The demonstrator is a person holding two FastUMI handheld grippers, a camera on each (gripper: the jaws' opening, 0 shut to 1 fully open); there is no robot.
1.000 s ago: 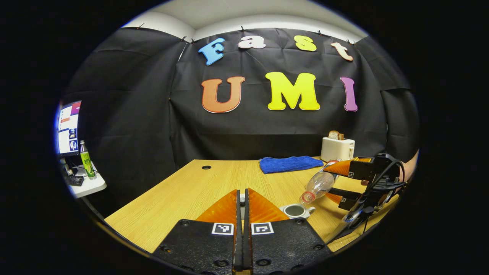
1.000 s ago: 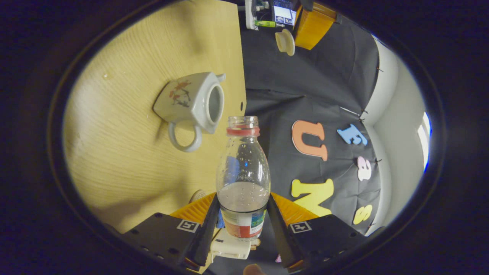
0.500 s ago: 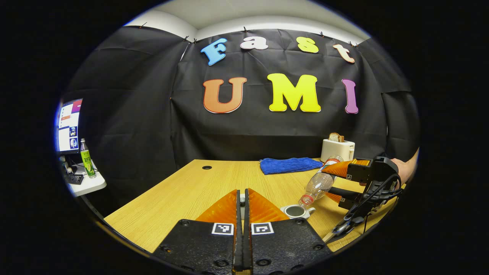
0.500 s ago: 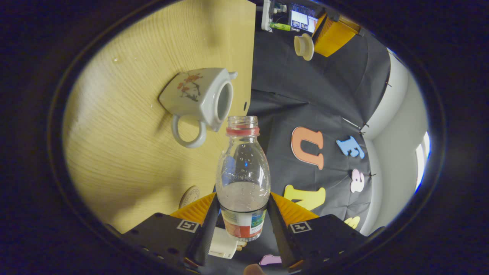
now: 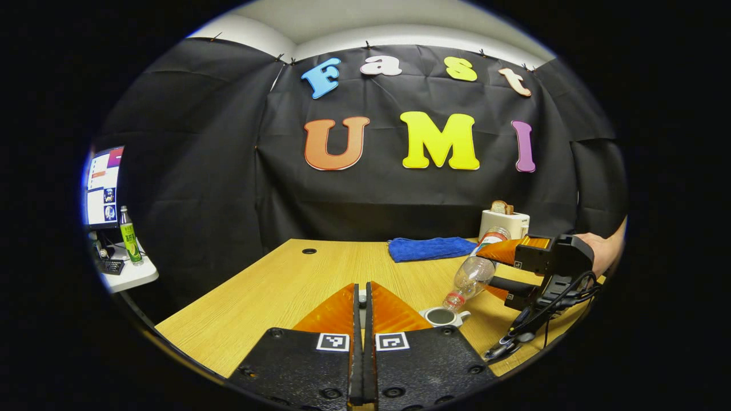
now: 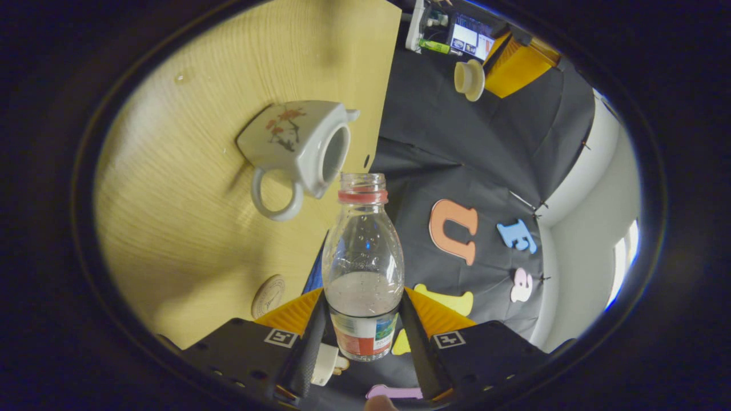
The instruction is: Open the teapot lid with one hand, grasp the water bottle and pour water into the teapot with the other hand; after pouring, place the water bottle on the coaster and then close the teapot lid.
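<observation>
A white teapot (image 5: 440, 315) with a flower print stands open on the table; the right gripper view shows its handle and open mouth (image 6: 285, 140). My right gripper (image 6: 362, 297) is shut on the clear water bottle (image 6: 362, 257), uncapped and partly filled. In the left gripper view the right gripper (image 5: 485, 271) tilts the bottle (image 5: 474, 274) mouth-down just above the teapot's opening. I see no stream. My left gripper (image 5: 362, 288) is shut on the teapot lid (image 5: 362, 298), held up left of the pot. The lid (image 6: 469, 80) hangs from the left gripper (image 6: 480, 77) there. A round coaster (image 6: 268, 295) lies on the table.
A blue towel (image 5: 431, 248) and a white toaster (image 5: 503, 224) holding bread sit at the far side of the wooden table (image 5: 274, 291). A small hole (image 5: 308, 250) marks the table's far left. A side table with a monitor (image 5: 103, 188) and a green bottle (image 5: 129, 237) stands at left.
My right gripper has tipped the bottle more steeply and brought its mouth closer over the teapot's opening. The left gripper with the lid has hardly moved.
</observation>
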